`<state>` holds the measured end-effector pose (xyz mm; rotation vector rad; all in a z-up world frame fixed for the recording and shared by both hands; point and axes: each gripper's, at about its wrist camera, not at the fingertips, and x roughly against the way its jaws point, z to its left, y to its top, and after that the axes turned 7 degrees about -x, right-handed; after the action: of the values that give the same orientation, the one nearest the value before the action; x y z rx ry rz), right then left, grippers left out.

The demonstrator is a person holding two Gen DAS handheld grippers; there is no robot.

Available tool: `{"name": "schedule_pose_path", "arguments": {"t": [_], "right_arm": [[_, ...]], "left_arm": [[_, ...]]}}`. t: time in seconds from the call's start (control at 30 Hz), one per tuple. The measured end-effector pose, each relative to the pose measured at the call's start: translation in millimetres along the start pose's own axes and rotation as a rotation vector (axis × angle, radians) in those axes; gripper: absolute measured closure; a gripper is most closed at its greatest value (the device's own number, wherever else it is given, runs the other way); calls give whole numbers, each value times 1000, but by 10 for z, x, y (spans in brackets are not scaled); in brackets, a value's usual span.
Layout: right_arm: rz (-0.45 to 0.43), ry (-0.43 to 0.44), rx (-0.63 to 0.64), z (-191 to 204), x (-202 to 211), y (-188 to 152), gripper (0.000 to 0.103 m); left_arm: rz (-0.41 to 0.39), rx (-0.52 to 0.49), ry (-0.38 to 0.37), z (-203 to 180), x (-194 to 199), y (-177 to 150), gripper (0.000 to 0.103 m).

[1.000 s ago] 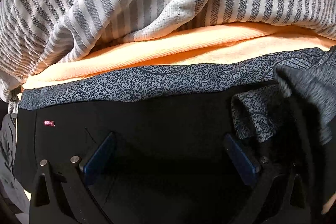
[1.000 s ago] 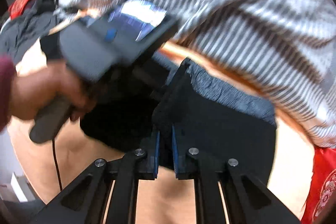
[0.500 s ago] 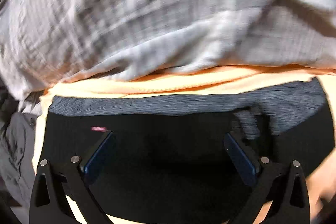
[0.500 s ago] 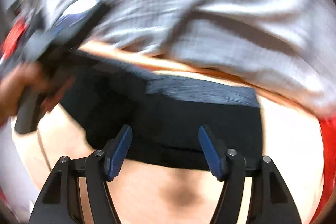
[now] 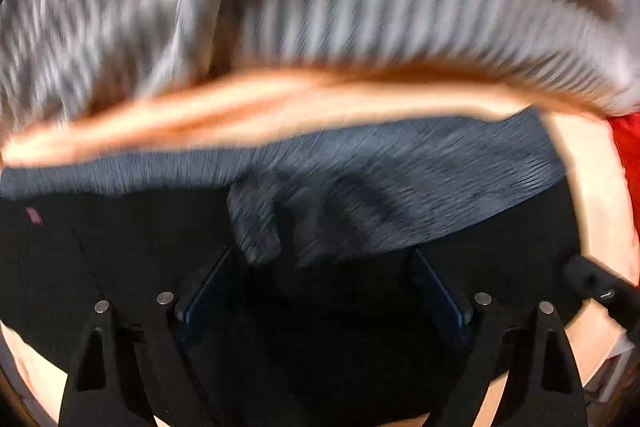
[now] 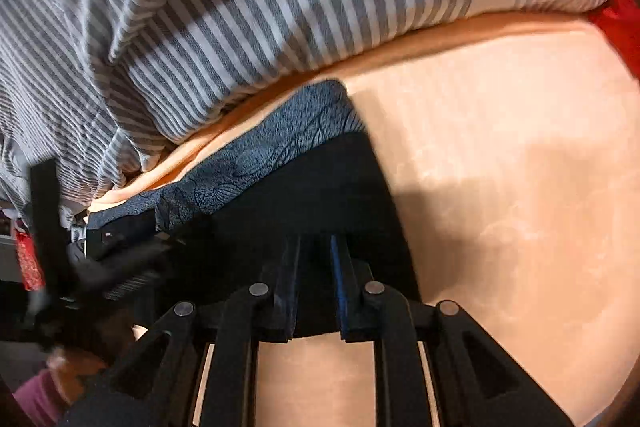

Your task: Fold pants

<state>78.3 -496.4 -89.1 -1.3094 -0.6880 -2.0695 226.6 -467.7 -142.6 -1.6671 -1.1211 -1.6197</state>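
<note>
The pants (image 5: 120, 255) are black with a blue-grey patterned waistband (image 5: 460, 179) and lie folded on a peach bed sheet (image 6: 500, 167). My left gripper (image 5: 324, 287) is open, its blue pads (image 5: 208, 287) spread over the black fabric, holding nothing. In the right wrist view the pants (image 6: 320, 187) show with the waistband (image 6: 260, 155) at their far edge. My right gripper (image 6: 316, 267) is shut on the near right edge of the pants. The left wrist view is blurred.
A grey-and-white striped blanket (image 6: 240, 7) is bunched just beyond the pants. Something red (image 6: 620, 23) lies at the far right. The other gripper's body (image 6: 100, 267) and a hand (image 6: 60, 367) show at lower left in the right wrist view.
My right gripper opened half a second ago and has now shut on the pants' near edge. My left gripper stayed open and shifted right over the fabric.
</note>
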Motion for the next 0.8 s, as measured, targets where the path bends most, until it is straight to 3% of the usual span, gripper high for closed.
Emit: {"name": "schedule_pose_path", "arguments": {"t": [0.1,0.27,0.47,0.7,0.8], "right_arm": [[27,28,-42,-110,-168,-47,87],[3,43,-18,-109,-153,-109,87],[15,11,-1,-39,-192,-73,87],[36,-13,-11,-21,-176,-54,86],[25,-26,13,160,-90,-97,86]], "left_arm": [[12,94,-61,234,-70,-74,4],[1,5,2,153,-12,-46,4],[41,85,-10,381,-48,-124,4],[4,110,51,745,288,-334,4],[-6,144,82,986,411,-480,4]]}}
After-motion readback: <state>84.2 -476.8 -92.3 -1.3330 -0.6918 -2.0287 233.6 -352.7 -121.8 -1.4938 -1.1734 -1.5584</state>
